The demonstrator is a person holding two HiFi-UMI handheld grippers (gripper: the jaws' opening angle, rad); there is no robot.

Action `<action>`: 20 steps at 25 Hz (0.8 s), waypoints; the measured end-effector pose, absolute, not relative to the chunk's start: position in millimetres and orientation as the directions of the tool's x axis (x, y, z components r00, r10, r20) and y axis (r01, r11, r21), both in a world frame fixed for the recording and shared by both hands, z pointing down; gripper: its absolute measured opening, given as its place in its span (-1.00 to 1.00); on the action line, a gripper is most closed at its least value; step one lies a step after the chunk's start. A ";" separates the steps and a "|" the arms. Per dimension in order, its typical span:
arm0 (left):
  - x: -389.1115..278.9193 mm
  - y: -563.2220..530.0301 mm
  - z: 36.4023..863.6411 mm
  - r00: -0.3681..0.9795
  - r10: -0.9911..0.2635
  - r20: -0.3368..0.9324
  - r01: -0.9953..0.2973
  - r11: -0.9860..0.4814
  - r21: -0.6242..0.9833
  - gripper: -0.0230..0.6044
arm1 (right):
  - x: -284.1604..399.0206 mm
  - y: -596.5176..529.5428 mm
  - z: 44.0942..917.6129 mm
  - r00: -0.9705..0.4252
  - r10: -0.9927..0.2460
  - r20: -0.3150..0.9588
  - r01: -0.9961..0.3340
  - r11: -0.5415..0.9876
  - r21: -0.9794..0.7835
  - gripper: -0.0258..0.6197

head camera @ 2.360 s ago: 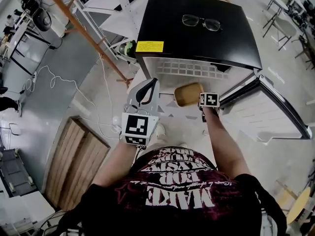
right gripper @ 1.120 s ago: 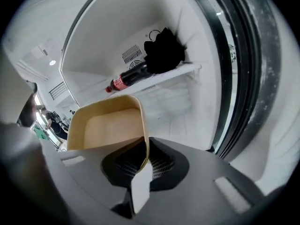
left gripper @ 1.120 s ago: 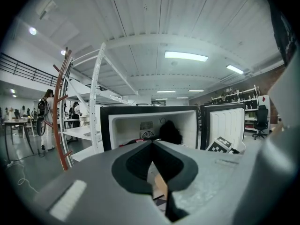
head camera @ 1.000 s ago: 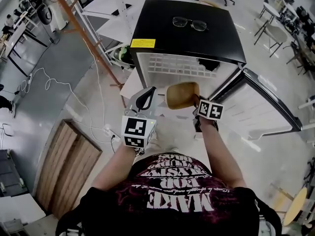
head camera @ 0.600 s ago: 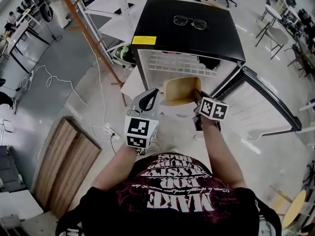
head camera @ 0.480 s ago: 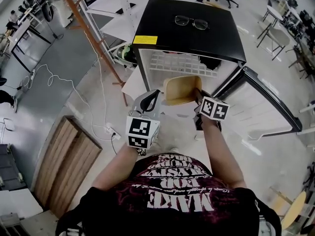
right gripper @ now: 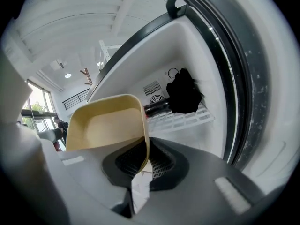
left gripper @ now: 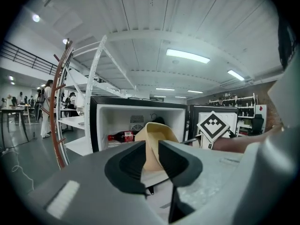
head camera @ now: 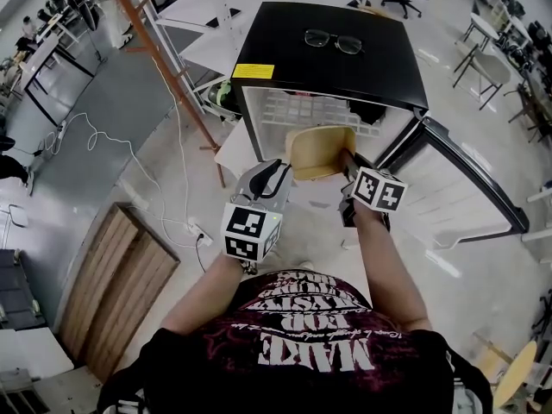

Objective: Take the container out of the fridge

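— So, how far along?

— Mostly there, by the look of it. Container (head camera: 317,152) seemingly clear of the fridge (head camera: 328,59) already, up in the air just in front of the open compartment. Probably left to do: carrying it away, setting it down somewhere, perhaps shutting the door (head camera: 466,188).

— Held how?

— Pinched by one thin side wall in the right hand-held gripper (right gripper: 144,159), jaws closed on the edge. Left hand-held gripper (left gripper: 149,156) just beside the container, not touching, jaws a little apart, nothing between them.

— Anything inside the container?

— Nothing visible. Bare tan bottom and walls, tipped well over on its side, so no place for loose contents anyway.

— And in the fridge?

— A red-labelled bottle (left gripper: 123,136) lying on the wire shelf (head camera: 319,115), plus a black lump (right gripper: 183,93) at the back, too dark to name. Otherwise white walls and a vent. Up on the black top, a pair of glasses (head camera: 332,40).
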State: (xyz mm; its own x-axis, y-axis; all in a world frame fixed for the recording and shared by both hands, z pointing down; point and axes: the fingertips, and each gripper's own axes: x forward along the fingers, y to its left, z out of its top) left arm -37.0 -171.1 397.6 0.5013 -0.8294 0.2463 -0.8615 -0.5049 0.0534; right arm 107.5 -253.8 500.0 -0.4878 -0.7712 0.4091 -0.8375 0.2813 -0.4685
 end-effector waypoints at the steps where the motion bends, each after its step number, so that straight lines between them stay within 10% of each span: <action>1: -34.8 -170.9 398.4 0.509 -0.824 0.250 -0.857 -0.512 0.059 -0.64 | 107.4 -253.9 497.4 -0.490 -0.774 0.402 -0.834 0.282 -0.473 -0.79; 11: -28.4 -180.0 413.2 0.508 -0.798 0.324 -0.855 -0.513 0.078 -0.38 | 102.3 -249.3 464.5 -0.485 -0.807 0.337 -0.838 0.319 -0.442 -0.79; 20: -41.1 -196.6 411.8 0.434 -0.832 0.346 -0.894 -0.446 0.048 -0.68 | 101.2 -240.0 442.8 -0.472 -0.822 0.320 -0.874 0.389 -0.290 -0.77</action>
State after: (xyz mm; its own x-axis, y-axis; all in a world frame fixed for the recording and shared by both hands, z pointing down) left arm -41.1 -196.6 411.8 0.4340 -0.8317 0.3462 -0.8936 -0.4463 0.0478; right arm 101.2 -240.0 442.8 -0.4720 -0.8216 0.3196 -0.8742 0.3894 -0.2900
